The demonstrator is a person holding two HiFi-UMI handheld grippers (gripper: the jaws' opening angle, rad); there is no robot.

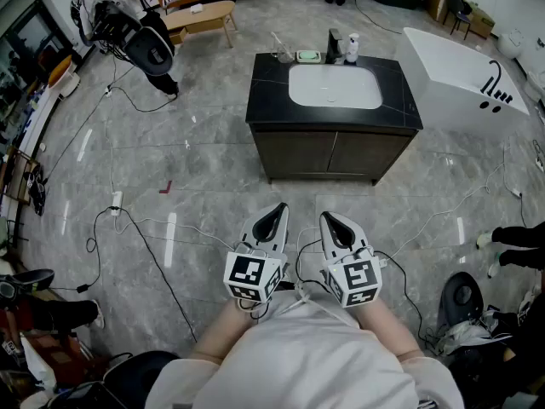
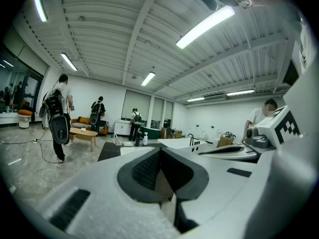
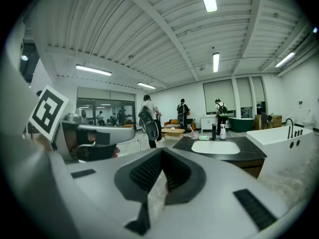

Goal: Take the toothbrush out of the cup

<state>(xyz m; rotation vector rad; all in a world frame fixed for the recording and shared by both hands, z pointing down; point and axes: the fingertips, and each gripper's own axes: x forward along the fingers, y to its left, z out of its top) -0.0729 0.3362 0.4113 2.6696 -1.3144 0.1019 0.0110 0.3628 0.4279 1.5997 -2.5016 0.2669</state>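
**Progress:** Nothing of the task is done. The cup (image 1: 280, 51) stands at the far left corner of the dark worktop (image 1: 266, 100), left of the basin (image 1: 334, 86). The toothbrush is too small to confirm; judged to be standing in the cup, not removed.

**Grippers:** The left gripper (image 1: 272, 217) and right gripper (image 1: 335, 222) are held side by side, low and close to the person's body. Both gripper views show the fingers (image 2: 142, 173) pressed together, with nothing between them.

**Relation:** The cup lies well apart from both grippers, across open floor (image 1: 204, 186). Remaining: approach, spread 1 gripper's fingers, pinch the toothbrush, lift clear.
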